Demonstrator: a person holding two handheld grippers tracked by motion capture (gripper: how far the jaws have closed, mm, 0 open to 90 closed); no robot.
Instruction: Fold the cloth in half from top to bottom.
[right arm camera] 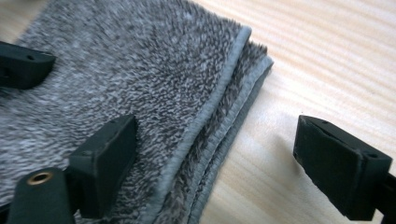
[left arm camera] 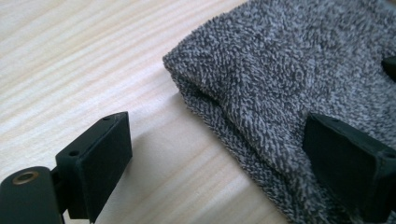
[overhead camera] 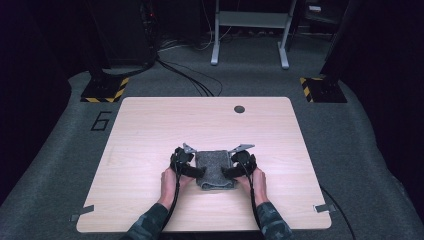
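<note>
- A folded grey towel (overhead camera: 215, 169) lies flat on the pale wooden table (overhead camera: 150, 135), toward the near edge and about midway across it, with my two hands closing in from either side.
- My left hand-held gripper (overhead camera: 199, 171) sits at the towel's left edge, jaws spread wide; in the left gripper view (left arm camera: 224, 154) one jaw hovers over bare wood just beside the towel's folded edge (left arm camera: 219, 126) while the other sits over the pile, so the edge lies between them, ungripped.
- My right hand-held gripper (overhead camera: 226, 173) mirrors it at the towel's right edge, also wide open; in the right gripper view (right arm camera: 215, 158) one jaw is over the towel (right arm camera: 140, 70) and the other over the table (right arm camera: 327, 56), straddling the stacked hemmed layers (right arm camera: 219, 140). I cannot tell whether either jaw touches the cloth.
- Beyond the towel in the right gripper view, a black jaw tip of my left hand-held gripper (right arm camera: 23, 67) rests over the fabric.
- My left hand (overhead camera: 170, 182) and right hand (overhead camera: 259, 181) grip the tools just beside the towel, camouflage-patterned sleeves (overhead camera: 150, 222) entering from the table's near edge.
- A dark round hole (overhead camera: 239, 109) marks the table well beyond the towel, near the far edge.
- Past the table, on the grey floor, stand black posts on yellow-and-black striped bases (overhead camera: 105, 90), black cables (overhead camera: 195, 82) and a grey metal frame (overhead camera: 250, 30).
</note>
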